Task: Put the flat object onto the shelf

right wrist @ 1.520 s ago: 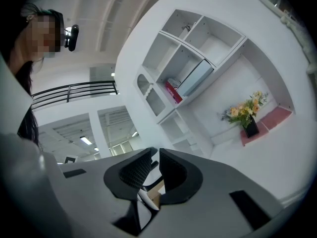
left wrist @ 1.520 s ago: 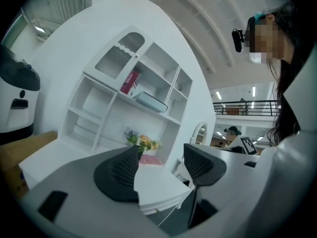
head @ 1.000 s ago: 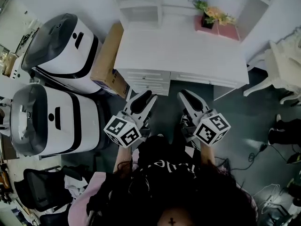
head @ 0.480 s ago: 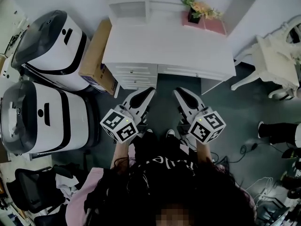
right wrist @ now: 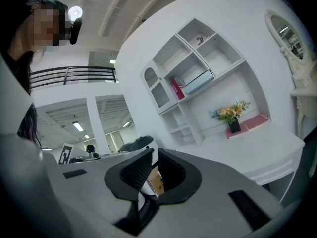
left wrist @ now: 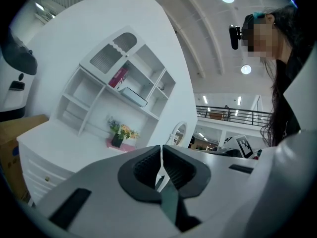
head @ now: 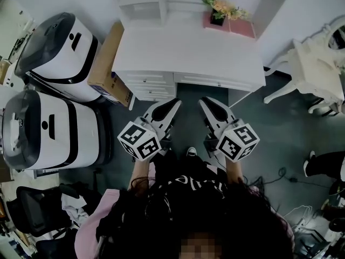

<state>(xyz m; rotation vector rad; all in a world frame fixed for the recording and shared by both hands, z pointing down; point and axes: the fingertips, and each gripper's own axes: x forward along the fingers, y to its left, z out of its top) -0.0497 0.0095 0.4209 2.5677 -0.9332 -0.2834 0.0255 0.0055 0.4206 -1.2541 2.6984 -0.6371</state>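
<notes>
One flat object [head: 241,29], pink, on white desk [head: 183,53]

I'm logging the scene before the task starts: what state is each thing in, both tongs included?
Left tongs: shut, empty.
Right tongs: shut, empty.
Flat pink slab: lying flat on the white desk.
Dark flower pot: upright, standing on the slab.
Desk drawers: closed.
</notes>
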